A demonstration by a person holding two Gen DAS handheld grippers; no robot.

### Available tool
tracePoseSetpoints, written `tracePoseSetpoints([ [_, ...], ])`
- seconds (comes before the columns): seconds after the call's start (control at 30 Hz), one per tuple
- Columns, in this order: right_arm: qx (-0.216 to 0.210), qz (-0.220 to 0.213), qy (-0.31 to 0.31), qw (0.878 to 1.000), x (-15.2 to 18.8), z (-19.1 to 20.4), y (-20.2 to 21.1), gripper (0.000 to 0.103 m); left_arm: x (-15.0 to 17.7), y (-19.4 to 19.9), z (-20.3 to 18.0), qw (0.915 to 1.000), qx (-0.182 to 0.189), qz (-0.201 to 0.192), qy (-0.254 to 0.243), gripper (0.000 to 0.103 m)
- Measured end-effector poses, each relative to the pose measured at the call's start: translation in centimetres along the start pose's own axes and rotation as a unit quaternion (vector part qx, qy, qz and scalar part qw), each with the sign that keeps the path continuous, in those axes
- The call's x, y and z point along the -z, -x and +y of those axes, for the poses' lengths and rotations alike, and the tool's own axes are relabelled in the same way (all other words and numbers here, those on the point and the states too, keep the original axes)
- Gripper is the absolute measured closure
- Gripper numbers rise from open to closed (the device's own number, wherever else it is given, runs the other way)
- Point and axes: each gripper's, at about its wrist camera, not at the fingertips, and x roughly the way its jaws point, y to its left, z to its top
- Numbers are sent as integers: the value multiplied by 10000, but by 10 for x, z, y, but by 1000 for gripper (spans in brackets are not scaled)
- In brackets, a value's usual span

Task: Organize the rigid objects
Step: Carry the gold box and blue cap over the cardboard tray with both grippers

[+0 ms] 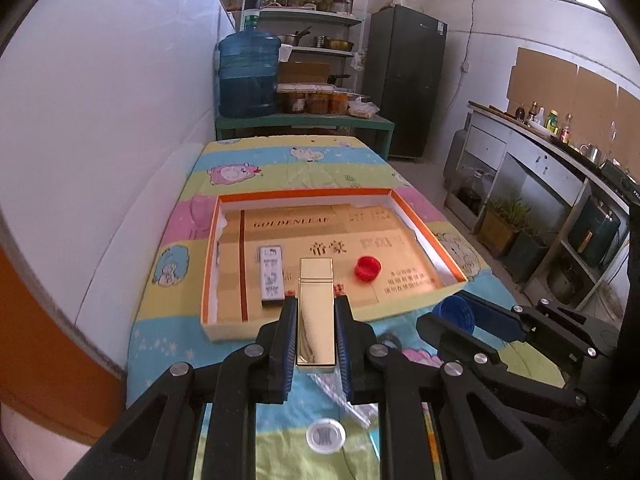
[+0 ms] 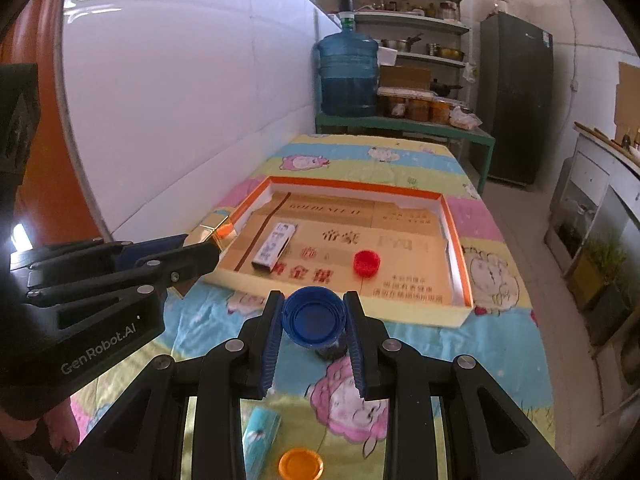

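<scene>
Left tongs (image 1: 315, 312) level, clamping gold box (image 1: 315, 312)

Four caps — one red (image 1: 368, 268), one blue (image 2: 313, 317), one orange (image 2: 300, 463), one clear (image 1: 325, 435) — one gold box (image 1: 315, 312), one white box (image 1: 271, 274), one tray (image 1: 452, 257).

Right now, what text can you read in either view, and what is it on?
"GOLDENLEAF": printed on the tray floor.
"GenRobot.AI": on the left gripper body.
Large Chinese characters on the tray floor: too blurred to read reliably.
Print on the small grey box: too small.
</scene>
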Motion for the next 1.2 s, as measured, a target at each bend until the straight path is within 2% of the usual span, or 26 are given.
tracePoseSetpoints([
  [0.2,36,40,-15,10000,-16,-12,-16,72,-18,-15,8,9999,50,98,66,85],
  [0.43,316,114,-56,9994,-31,-36,-34,72,-33,-37,15,9997,5,209,138,85],
  [0.6,287,313,-272,9987,-35,-60,-54,72,-41,-58,16,9992,30,367,166,85],
  [0.77,453,534,-328,9970,-36,-76,-80,72,-44,-81,5,9988,18,488,59,85],
  [0.9,496,638,-377,9960,-38,-86,-95,72,-46,-100,-2,9985,32,545,-34,85],
  [1.2,484,902,-383,9940,-41,-101,-128,72,-52,-140,-2,9963,131,843,92,85],
])
